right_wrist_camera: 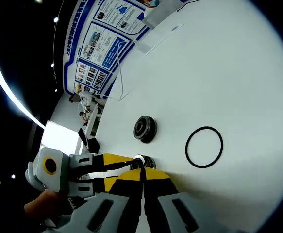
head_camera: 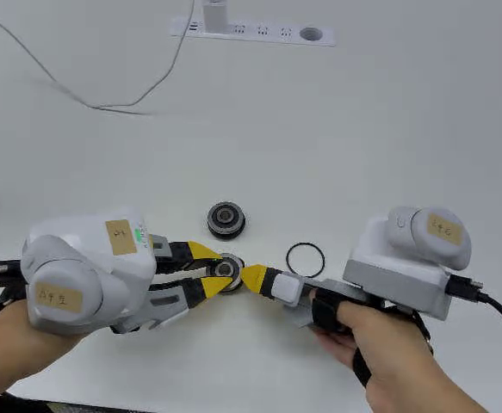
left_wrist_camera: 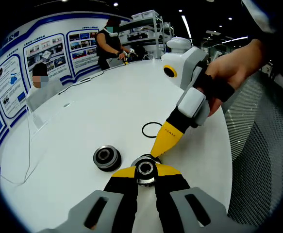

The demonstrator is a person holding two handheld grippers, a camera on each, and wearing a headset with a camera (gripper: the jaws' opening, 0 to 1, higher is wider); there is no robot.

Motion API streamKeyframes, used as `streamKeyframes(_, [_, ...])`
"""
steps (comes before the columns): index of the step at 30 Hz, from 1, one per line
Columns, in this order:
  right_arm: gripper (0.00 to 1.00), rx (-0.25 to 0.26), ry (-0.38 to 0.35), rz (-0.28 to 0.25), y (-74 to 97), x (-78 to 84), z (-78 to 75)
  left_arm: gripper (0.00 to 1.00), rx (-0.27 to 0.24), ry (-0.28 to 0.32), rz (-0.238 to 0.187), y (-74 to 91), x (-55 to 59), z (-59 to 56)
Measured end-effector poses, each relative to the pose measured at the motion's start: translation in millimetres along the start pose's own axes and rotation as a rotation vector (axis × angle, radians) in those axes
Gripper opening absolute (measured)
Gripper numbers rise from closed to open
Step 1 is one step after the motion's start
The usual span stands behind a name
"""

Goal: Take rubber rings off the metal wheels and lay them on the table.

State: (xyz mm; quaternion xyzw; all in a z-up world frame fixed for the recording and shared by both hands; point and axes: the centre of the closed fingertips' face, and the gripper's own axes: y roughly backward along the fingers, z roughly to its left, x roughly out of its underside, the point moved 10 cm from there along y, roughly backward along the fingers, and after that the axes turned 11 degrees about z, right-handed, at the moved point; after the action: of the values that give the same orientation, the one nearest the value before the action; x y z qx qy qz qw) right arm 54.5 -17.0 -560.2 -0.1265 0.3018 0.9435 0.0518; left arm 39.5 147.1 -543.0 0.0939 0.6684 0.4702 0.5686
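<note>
My left gripper (head_camera: 219, 269) is shut on a small metal wheel (head_camera: 230, 268), its yellow jaws pressing on either side just above the white table (head_camera: 362, 138). In the left gripper view the wheel (left_wrist_camera: 146, 170) sits between those jaws. The right gripper (head_camera: 251, 277) is shut, and its yellow tips touch the wheel's right rim; whether they pinch the rubber ring there I cannot tell. A second metal wheel (head_camera: 226, 218) with a black ring on it lies flat just behind. One loose black rubber ring (head_camera: 306, 258) lies on the table to the right.
A white power strip (head_camera: 251, 30) and a grey cable (head_camera: 104, 99) lie at the table's far edge. In the left gripper view, people (left_wrist_camera: 109, 41) stand by shelves beyond the table, and the table's right edge (left_wrist_camera: 224, 145) is close.
</note>
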Motion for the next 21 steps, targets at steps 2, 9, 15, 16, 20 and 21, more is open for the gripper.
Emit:
streamKeyframes(2, [0.01, -0.005, -0.005, 0.001, -0.1, -0.2, 0.1, 0.13, 0.0, 0.001, 0.0, -0.1, -0.1, -0.1])
streamKeyframes(9, [0.0, -0.02, -0.009, 0.002, -0.6, -0.2, 1.8, 0.13, -0.001, 0.0, -0.001, -0.3, -0.2, -0.2])
streamKeyframes(15, [0.0, -0.031, 0.004, 0.003, -1.0, 0.1, 3.5, 0.13, -0.001, 0.0, -0.003, -0.4, 0.2, -0.2])
streamKeyframes(16, [0.0, -0.033, 0.007, 0.003, -1.2, 0.1, 3.7, 0.13, -0.001, 0.0, -0.003, -0.5, 0.3, -0.1])
streamKeyframes(20, [0.0, -0.043, 0.017, 0.003, -2.0, 0.2, 5.4, 0.13, -0.001, -0.001, -0.003, -0.5, 0.4, -0.2])
streamKeyframes(21, [0.0, -0.043, 0.018, 0.004, -2.2, 0.2, 5.6, 0.13, -0.001, 0.0, -0.004, -0.4, 0.6, -0.3])
